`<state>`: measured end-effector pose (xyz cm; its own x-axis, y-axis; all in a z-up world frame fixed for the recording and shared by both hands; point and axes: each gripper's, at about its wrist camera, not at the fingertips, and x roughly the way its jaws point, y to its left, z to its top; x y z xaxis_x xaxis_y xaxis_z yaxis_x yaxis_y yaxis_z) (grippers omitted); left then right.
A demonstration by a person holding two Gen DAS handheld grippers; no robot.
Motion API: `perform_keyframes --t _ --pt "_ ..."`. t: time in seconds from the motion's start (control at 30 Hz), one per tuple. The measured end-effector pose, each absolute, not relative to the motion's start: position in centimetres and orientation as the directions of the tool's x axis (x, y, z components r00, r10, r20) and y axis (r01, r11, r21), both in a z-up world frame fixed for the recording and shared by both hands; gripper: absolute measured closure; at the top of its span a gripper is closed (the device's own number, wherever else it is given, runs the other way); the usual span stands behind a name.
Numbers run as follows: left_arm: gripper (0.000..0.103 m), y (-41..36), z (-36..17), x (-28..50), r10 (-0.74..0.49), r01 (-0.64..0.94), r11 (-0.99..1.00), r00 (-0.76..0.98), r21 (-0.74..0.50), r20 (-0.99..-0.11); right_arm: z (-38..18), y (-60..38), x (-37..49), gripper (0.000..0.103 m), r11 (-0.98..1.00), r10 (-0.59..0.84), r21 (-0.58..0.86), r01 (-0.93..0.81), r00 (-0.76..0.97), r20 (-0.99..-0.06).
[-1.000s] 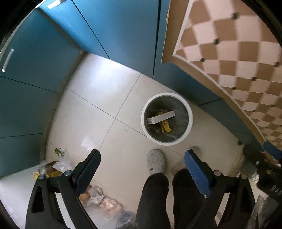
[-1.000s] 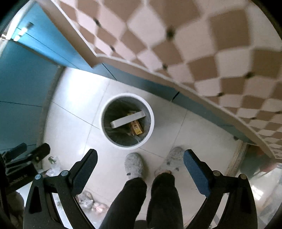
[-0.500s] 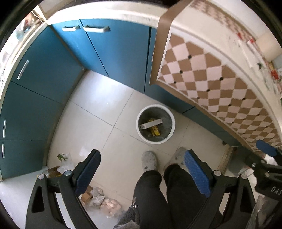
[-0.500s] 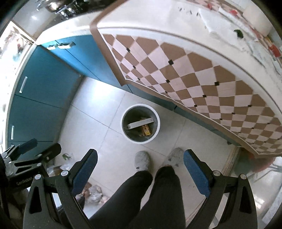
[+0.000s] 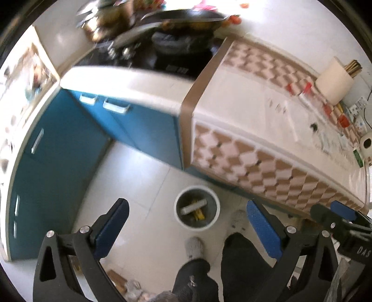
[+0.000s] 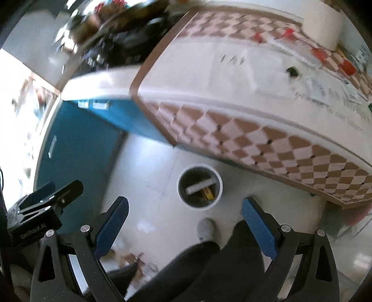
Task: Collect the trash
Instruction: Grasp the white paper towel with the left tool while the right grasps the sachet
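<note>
Left wrist view: the left tongs point(image 5: 187, 228) hang high above a pale tiled floor point(image 5: 130, 185), their blue-padded jaws spread wide apart and holding nothing. Below and between them stands a round white trash bin point(image 5: 197, 210), upright on the floor near the foot of a brown-and-white checkered cloth-covered surface point(image 5: 267, 167). Inside the bin lie a long white flat box point(image 5: 194, 206) and, under it, a yellow wrapper point(image 5: 198, 215). The person's dark trouser legs point(image 5: 239, 260) and a grey slipper point(image 5: 194, 246) stand just beside the bin. Blue cabinet doors point(image 5: 69, 148) line the left side, and a black pan point(image 5: 183, 17) sits on the stove at the top, blurred. Loose packets point(image 5: 121, 282) lie on the floor at the lower left, too blurred to tell apart. The right tongs' black body point(image 5: 344, 223) shows at the right edge.

Right wrist view: the right tongs point(image 6: 183, 219) are likewise spread wide, empty, above the same white bin point(image 6: 200, 187), which holds the white box point(image 6: 200, 184) across the yellow wrapper point(image 6: 208, 194). A grey slipper point(image 6: 205, 228) stands near the bin's rim. The checkered surface point(image 6: 267, 144) carries a small dark object point(image 6: 292, 70) and blurred clear wrappers point(image 6: 334, 90). The left tongs' black body point(image 6: 46, 202) shows at the left edge.
</note>
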<state>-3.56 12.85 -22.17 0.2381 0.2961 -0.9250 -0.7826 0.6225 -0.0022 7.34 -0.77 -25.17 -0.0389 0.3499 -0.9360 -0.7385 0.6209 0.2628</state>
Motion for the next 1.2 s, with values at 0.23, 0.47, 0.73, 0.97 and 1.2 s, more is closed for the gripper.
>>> perform_keyframes --t 0.23,0.47,0.73,0.97,1.2 --pt "0.0 13.1 -20.8 9.3 0.29 -0.719 0.695 0.259 0.017 -0.921 -22.5 -3.2 19.3 0.004 0.731 0.417 0.308 -0.609 0.042 -0.908" --pt "0.001 14.7 -27.5 23.1 0.101 -0.691 0.719 0.205 -0.071 -0.974 -23.3 -8.7 34.5 0.004 0.864 0.367 0.294 -0.41 0.11 -0.924" --pt "0.028 14.4 -34.2 29.6 0.015 -0.7 0.711 0.111 -0.068 -0.994 -28.6 -14.8 46.9 0.004 0.946 0.238 0.201 -0.253 0.126 -0.963" --pt "0.067 13.0 -34.3 31.0 0.08 -0.682 0.731 0.096 -0.007 -0.992 -32.7 -14.4 52.4 0.004 0.958 0.172 0.134 -0.254 0.137 -0.975" --pt "0.1 11.9 -33.3 32.2 0.115 -0.67 0.742 0.09 0.026 -0.989 -34.8 -11.7 54.5 0.015 0.945 0.11 0.042 -0.326 0.195 -0.975"
